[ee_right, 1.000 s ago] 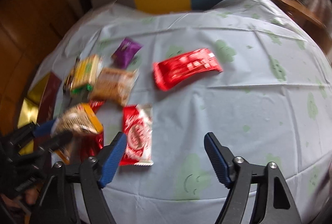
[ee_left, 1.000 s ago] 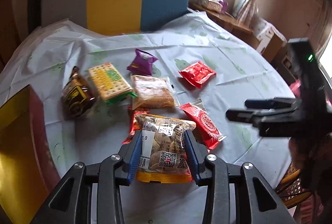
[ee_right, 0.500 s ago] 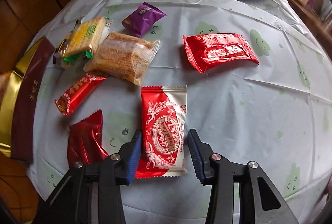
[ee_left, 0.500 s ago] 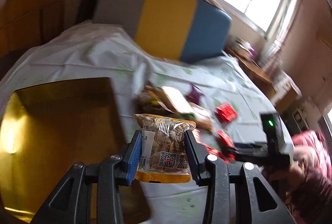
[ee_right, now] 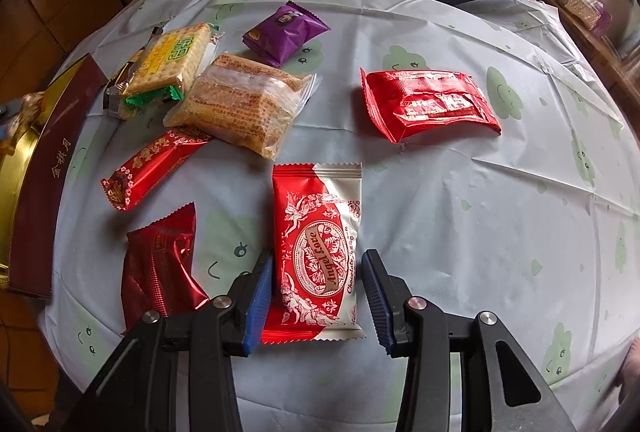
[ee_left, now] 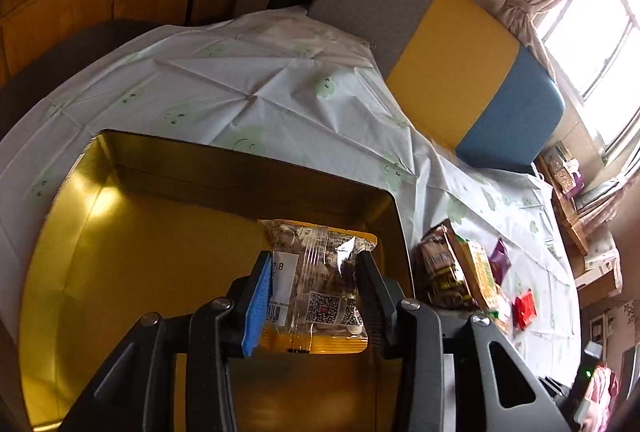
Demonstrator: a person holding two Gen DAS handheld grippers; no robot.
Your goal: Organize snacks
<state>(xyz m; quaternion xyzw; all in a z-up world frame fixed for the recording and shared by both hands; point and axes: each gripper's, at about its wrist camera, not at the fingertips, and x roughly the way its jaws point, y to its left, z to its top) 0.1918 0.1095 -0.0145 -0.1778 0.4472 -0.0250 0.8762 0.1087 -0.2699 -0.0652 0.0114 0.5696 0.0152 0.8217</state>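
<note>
- The left gripper [ee_left: 312, 302] holds a clear, orange-edged snack packet [ee_left: 316, 288] over the gold box [ee_left: 140, 272], its jaws opening.
- The right gripper [ee_right: 318, 296] clamps the red-and-white "Angel Love" packet [ee_right: 318, 248] on the tabletop [ee_right: 460, 212], at 6 o'clock among the snacks.

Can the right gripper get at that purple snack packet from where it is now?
Probably not yet: the right gripper is shut on the red-and-white packet. The purple packet itself lies uncovered.

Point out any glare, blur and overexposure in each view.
Left wrist view: the window is blown out, the gold box glares, the far snacks smear. Right wrist view: evenly lit and sharp, fisheye curving the tablecloth.
</note>
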